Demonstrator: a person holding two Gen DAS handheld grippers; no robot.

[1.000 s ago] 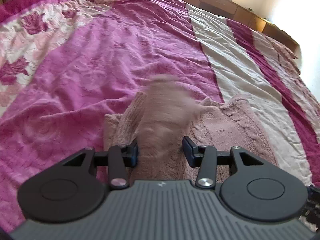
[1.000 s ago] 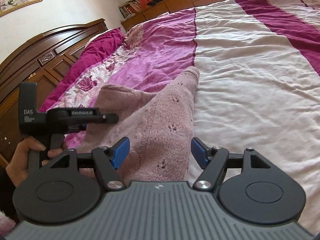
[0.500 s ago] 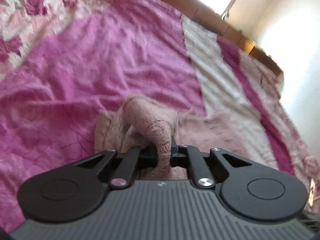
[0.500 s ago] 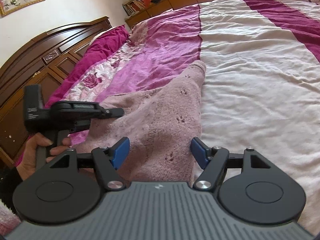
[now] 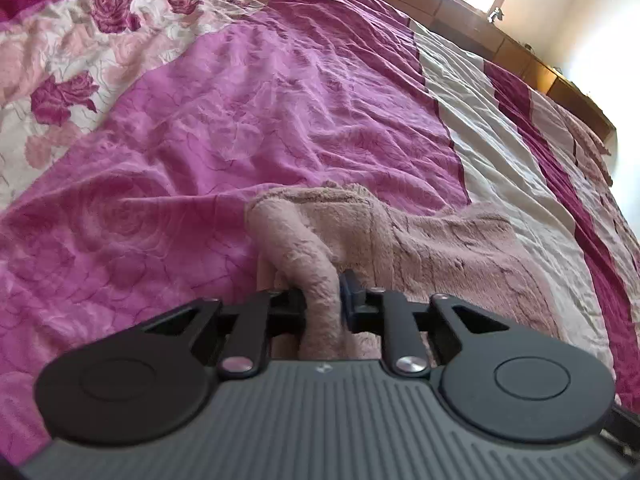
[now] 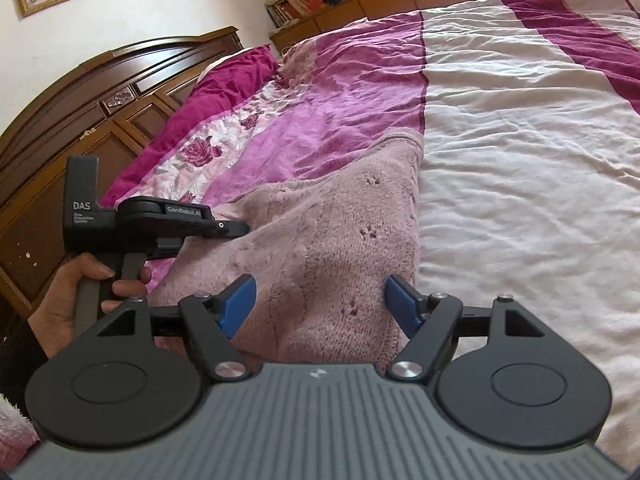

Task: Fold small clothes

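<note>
A dusty-pink knit garment [image 5: 440, 248] lies spread on the bed. In the left wrist view a thick fold of it [image 5: 316, 272] runs up between the pads of my left gripper [image 5: 323, 292]; the jaws are opening, but the pads still press the fold. From the right wrist view the same garment [image 6: 340, 220] stretches ahead, and the left gripper [image 6: 236, 230] lies over its left edge, held by a hand [image 6: 68, 300]. My right gripper [image 6: 320, 296] hovers over the garment's near end, jaws opening wide, blue pads [image 6: 240, 300] gripping nothing.
The bedspread [image 5: 240, 100] is magenta with rose print, with white [image 6: 520, 140] and dark pink stripes to the right. A carved wooden headboard [image 6: 100, 92] stands at the left. Low wooden drawers [image 6: 360, 4] with books line the far wall.
My left gripper closed on a fold of the garment, which was blurred between open jaws a second ago. The left view swung and settled. My right gripper stayed almost still.
</note>
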